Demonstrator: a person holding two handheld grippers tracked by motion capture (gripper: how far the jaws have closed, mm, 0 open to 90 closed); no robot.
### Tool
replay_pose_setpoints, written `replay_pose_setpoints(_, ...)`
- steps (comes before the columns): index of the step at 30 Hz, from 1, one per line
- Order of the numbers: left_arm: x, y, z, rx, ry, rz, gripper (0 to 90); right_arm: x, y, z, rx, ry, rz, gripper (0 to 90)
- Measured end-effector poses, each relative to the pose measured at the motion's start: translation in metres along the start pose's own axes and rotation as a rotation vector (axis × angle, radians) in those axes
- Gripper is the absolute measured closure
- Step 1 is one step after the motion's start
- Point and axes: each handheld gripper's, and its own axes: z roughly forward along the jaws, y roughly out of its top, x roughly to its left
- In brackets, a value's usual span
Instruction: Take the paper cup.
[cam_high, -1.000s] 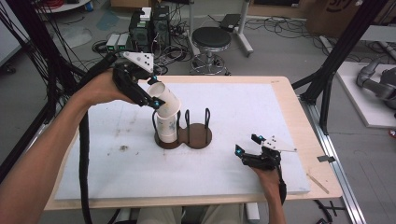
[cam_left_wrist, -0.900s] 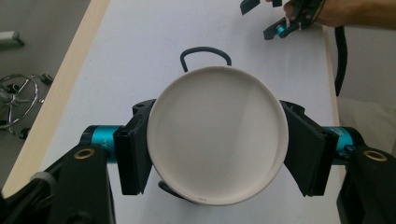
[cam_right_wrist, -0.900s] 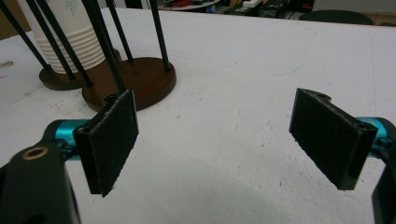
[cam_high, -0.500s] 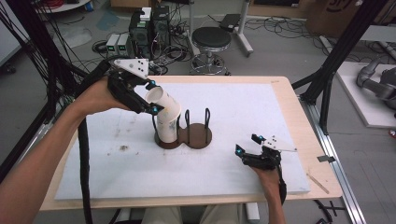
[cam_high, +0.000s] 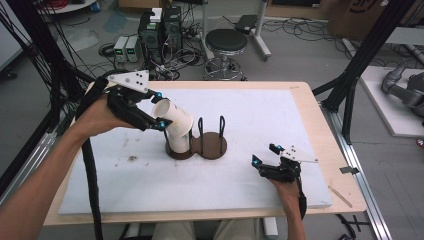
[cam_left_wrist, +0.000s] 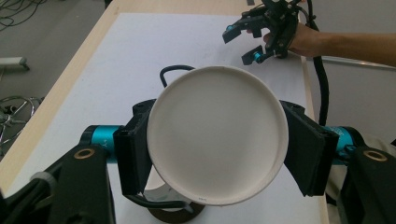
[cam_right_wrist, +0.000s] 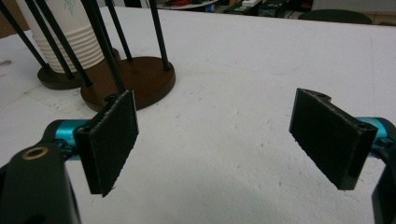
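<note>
My left gripper (cam_high: 160, 109) is shut on a white paper cup (cam_high: 176, 120), which is tilted with its mouth down to the right over a stack of white cups (cam_high: 179, 144). The stack sits in the left ring of a brown two-ring holder (cam_high: 214, 148) with black wire uprights. In the left gripper view the cup's round bottom (cam_left_wrist: 217, 135) faces the camera, and the black pads (cam_left_wrist: 133, 156) press on both its sides. My right gripper (cam_high: 263, 154) rests open on the white mat, right of the holder, with nothing between its pads (cam_right_wrist: 114, 140).
The holder's right ring (cam_right_wrist: 140, 77) stands without cups, close in front of the right gripper. The white mat (cam_high: 280, 115) covers most of the wooden table (cam_high: 320, 115). A stool (cam_high: 227, 42) and electronics boxes (cam_high: 160, 25) stand on the floor beyond the far edge.
My left hand has swung left and down, tipping the held cup from nearly upright on the stack to a strong tilt. The right gripper has stayed in place.
</note>
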Motion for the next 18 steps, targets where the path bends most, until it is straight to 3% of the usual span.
replay_pose_setpoints(6,-0.011,-0.014,0.003,-0.061,-0.01,-0.007,33.4,0.0,0.0,0.0,0.0,0.001,0.0,15.9)
replay_pose_setpoints(12,-0.019,-0.033,0.005,-0.128,0.0,-0.031,33.4,0.0,0.0,0.0,0.001,0.002,0.001,15.9)
replay_pose_setpoints(16,-0.028,-0.048,0.005,-0.199,0.008,-0.045,33.4,0.0,0.0,0.0,0.002,-0.001,0.0,15.8)
replay_pose_setpoints(18,-0.032,-0.055,0.007,-0.207,0.01,-0.046,33.5,0.0,0.0,0.0,0.002,-0.001,-0.002,15.9)
